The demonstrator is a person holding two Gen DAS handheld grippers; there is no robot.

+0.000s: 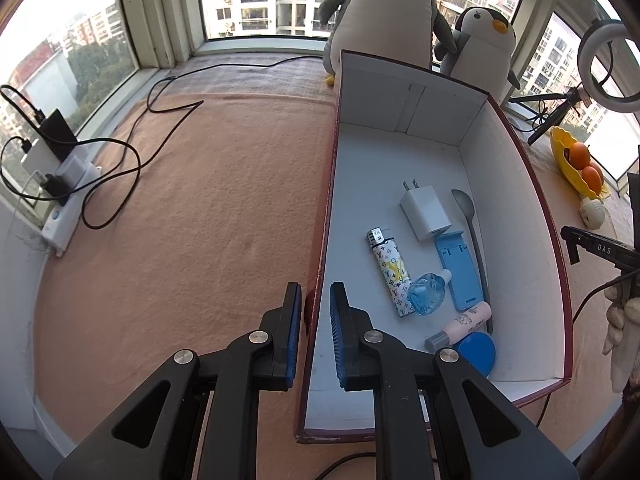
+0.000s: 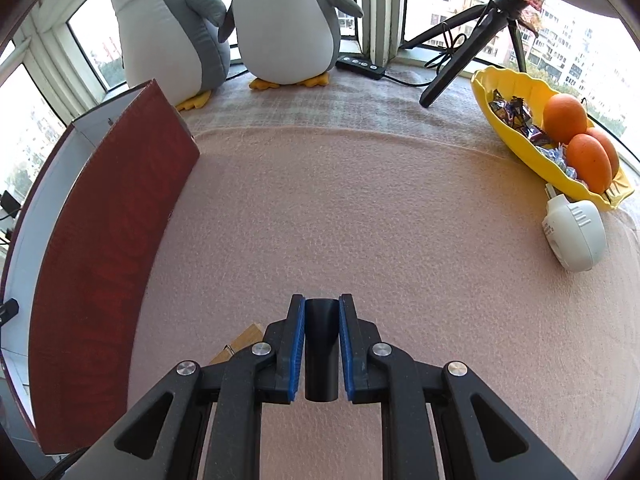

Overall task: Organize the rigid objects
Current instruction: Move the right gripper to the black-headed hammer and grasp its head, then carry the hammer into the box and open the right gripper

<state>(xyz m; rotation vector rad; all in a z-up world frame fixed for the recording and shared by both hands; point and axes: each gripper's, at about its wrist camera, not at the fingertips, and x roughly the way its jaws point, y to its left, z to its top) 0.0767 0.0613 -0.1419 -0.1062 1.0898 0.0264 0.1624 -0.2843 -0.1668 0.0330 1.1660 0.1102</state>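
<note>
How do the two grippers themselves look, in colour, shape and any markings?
Both grippers share one design. The left gripper and right gripper have black plastic linkage arms with triangular cut-outs and round silver pivot pins. Each finger carries a flat blue ribbed pad. In the left view, the right gripper's side bears white letters "DAS". A pale glove shows there.

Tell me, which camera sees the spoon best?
The left wrist view. The spoon lies in plain sight inside the box, beside the blue stand. The right wrist view shows only the box's red outside wall, no spoon.
</note>
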